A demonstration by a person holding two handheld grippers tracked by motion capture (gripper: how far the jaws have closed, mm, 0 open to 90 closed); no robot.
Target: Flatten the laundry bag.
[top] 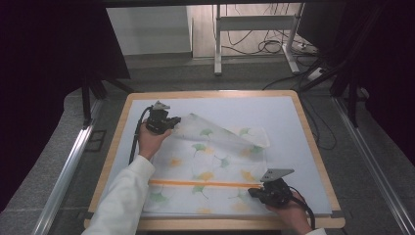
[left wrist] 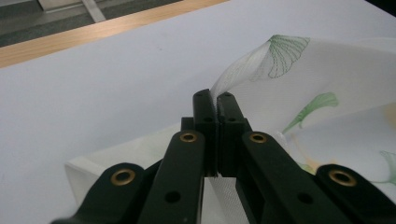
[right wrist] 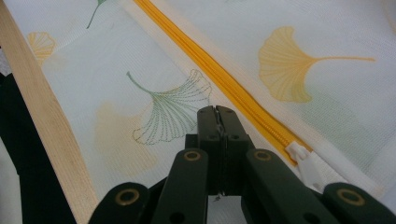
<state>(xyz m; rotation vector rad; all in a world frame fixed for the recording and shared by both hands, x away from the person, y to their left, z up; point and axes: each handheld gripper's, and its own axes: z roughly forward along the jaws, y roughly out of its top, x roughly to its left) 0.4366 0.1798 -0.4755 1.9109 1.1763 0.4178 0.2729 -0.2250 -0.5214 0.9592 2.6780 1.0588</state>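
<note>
Two grippers | left gripper (left wrist: 215, 99) clamps sheer mesh bag (top: 215, 161) corner; right gripper (right wrist: 217, 112) fingers together beside yellow zipper (right wrist: 219, 79)

bare white mat (top: 284, 117) beyond and right of mesh bag (top: 210, 171), lifted bag flap (top: 215, 134) blocking centre

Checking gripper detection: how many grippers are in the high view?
2. The left gripper is at the far left corner of the mesh laundry bag, shut on its lifted corner. The right gripper is at the near right, by the orange zipper end.
</note>
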